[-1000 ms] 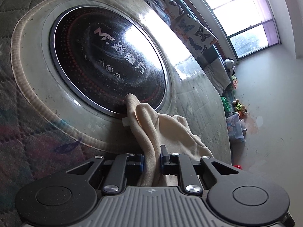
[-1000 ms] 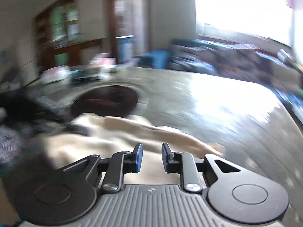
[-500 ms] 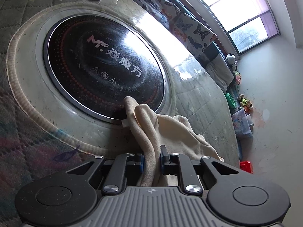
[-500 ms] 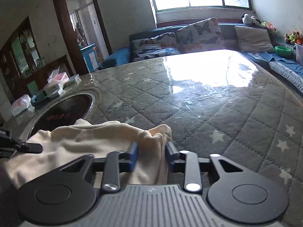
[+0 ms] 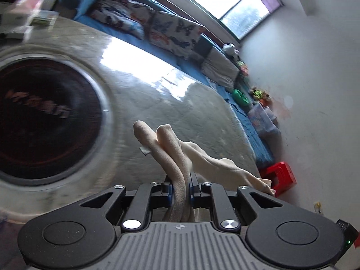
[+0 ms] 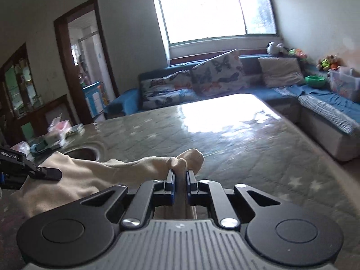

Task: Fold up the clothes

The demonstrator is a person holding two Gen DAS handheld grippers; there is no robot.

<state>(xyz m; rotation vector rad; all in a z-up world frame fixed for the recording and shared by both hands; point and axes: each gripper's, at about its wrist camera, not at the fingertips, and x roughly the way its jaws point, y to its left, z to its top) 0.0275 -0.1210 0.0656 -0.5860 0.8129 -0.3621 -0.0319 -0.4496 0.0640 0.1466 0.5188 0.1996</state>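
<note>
— How far along is the fold?

— Early, I judge. The left gripper (image 5: 181,185) pinches a bunched edge of the cream garment (image 5: 180,157); the right gripper (image 6: 179,185) is closing on another edge, cloth between its fingers.

— And what's left?

— The garment sags between them above the quilted table (image 6: 247,153), no neat fold yet.

Occlusions, crops and blur, both wrist views

Cream garment (image 5: 180,157): its clamped part is hidden between the left gripper (image 5: 181,187) pads; lower end hidden behind the body. Same at the right gripper (image 6: 180,185). Round black cooktop (image 5: 42,117) cut by the left edge, lettering motion-blurred, unreadable. Boxes (image 5: 33,20) top left smeared. In the right view the left gripper is cropped at the left edge.
</note>
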